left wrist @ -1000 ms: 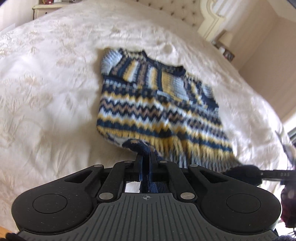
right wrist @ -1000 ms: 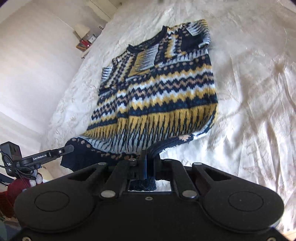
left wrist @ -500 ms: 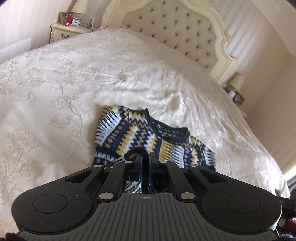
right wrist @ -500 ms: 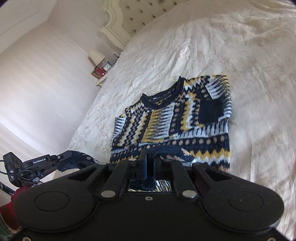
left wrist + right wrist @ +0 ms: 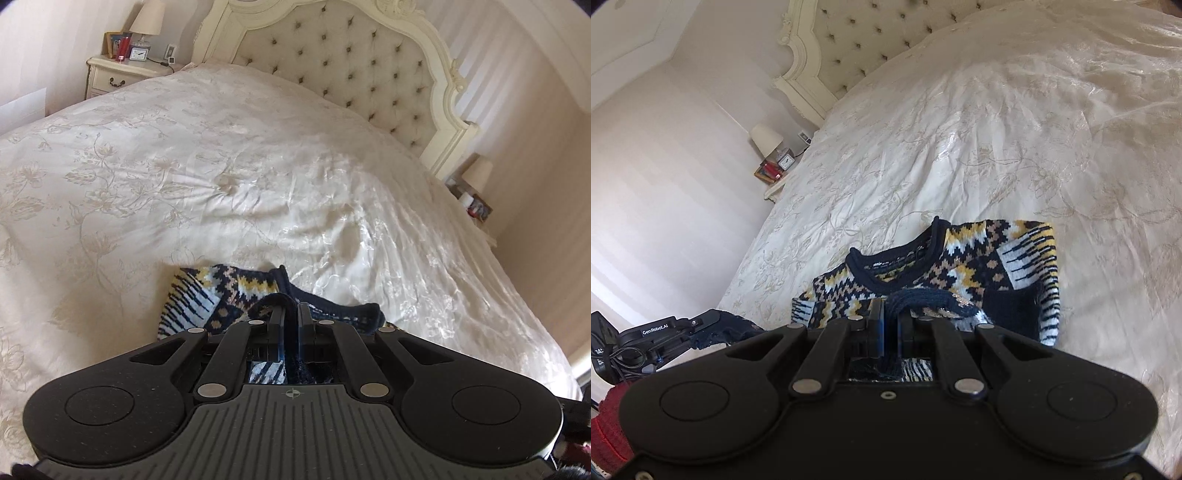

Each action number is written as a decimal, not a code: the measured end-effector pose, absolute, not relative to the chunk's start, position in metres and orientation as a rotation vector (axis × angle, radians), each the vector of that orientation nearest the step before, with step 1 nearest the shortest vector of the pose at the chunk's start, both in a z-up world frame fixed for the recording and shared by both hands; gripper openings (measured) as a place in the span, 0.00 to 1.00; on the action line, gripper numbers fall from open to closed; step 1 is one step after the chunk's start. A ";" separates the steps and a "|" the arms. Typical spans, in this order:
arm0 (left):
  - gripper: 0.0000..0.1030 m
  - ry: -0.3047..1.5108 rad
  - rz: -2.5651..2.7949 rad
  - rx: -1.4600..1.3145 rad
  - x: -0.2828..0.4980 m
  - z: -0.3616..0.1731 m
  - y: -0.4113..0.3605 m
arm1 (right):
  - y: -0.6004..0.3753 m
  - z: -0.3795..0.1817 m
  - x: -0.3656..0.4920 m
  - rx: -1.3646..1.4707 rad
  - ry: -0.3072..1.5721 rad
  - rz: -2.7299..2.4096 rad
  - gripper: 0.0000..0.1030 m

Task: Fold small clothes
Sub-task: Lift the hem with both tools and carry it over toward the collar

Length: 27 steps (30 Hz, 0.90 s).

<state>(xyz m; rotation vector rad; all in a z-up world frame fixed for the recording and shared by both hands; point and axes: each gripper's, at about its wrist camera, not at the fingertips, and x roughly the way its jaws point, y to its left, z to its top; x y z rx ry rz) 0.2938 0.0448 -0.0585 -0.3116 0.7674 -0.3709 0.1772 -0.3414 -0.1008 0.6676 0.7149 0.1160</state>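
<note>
- Knitted wool in navy, yellow, white and tan: the sweater [image 5: 964,273] lies on the cream bedspread [image 5: 1015,129], its neckline toward the headboard [image 5: 347,62] and its lower part drawn up over the chest
- left gripper [image 5: 291,314] is clenched on a navy fold of the sweater's hem, with dark knit squeezed between its narrow jaws
- right gripper [image 5: 890,312] likewise grips the ribbed navy hem, which bulges out just past its fingertips and rests over the patterned front below the collar
- in the right wrist view the left gripper shows at the left edge, holding dark knit over the bed's side edge
- each gripper's wide black body hides the near part of the sweater, so how the lower layers lie cannot be told
- a bedside table [image 5: 118,72] stands by one head corner of the bed with a lamp [image 5: 147,18], a clock [image 5: 139,54] and a red item on it
- a second lamp [image 5: 478,173] stands by the other head corner, beside the striped wall
- a red knit sleeve [image 5: 607,428] fills the lower left corner of the right wrist view
</note>
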 end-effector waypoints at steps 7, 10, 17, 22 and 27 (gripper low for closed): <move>0.06 0.813 -0.373 -0.306 0.343 -0.076 0.038 | -0.340 -0.111 0.221 0.645 0.747 0.040 0.12; 0.06 0.842 -0.370 -0.288 0.363 -0.091 0.035 | -0.342 -0.120 0.240 0.645 0.772 0.006 0.12; 0.06 0.929 -0.346 -0.259 0.400 -0.125 0.026 | -0.348 -0.150 0.279 0.649 0.847 -0.044 0.13; 0.09 0.991 -0.324 -0.270 0.422 -0.147 0.025 | -0.353 -0.170 0.304 0.646 0.898 -0.064 0.20; 0.22 0.989 -0.300 -0.262 0.434 -0.152 0.026 | -0.357 -0.181 0.318 0.641 0.917 -0.085 0.22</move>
